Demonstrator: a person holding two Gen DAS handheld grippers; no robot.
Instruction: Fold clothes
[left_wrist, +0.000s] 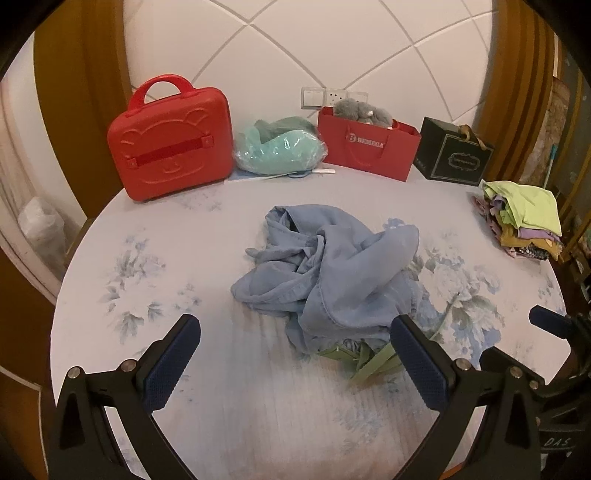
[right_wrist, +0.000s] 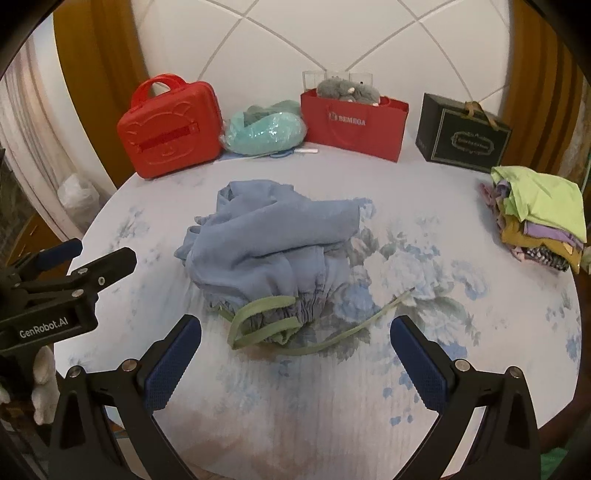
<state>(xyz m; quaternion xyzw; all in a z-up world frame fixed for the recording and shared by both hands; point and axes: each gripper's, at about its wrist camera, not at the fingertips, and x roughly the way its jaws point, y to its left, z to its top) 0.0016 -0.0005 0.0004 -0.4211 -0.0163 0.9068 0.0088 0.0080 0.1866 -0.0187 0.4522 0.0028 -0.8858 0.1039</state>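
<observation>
My left gripper (left_wrist: 295, 354) and my right gripper (right_wrist: 295, 354) both hang over the floral bedsheet (left_wrist: 155, 258) with their blue-padded fingers spread wide and nothing between them. The crumpled blue garment (left_wrist: 325, 266) lies in a heap at the middle of the sheet, just ahead of both pairs of fingers and touched by neither. In the left view its near edge sits between the two fingertips but beyond them; in the right view its gathered waistband (right_wrist: 280, 310) faces me, lying between and just past the fingertips, slightly toward the left finger. A green drawstring (right_wrist: 332, 332) loops around that waistband and trails across the sheet toward my right finger. A stack of folded clothes (right_wrist: 539, 218), lime green on top, rests well apart at the right edge of the bed. Along the headboard stand a red case (left_wrist: 170, 140) embossed with a bear face, a teal bundle in clear plastic (left_wrist: 277, 151), a red paper bag (left_wrist: 369, 147) printed "BEMEGA" holding a grey plush toy (left_wrist: 362, 110), and a black box (left_wrist: 454, 151) whose label is too small to read. The body of my left gripper, seen in the right view, reads "GenRobot.AI".
</observation>
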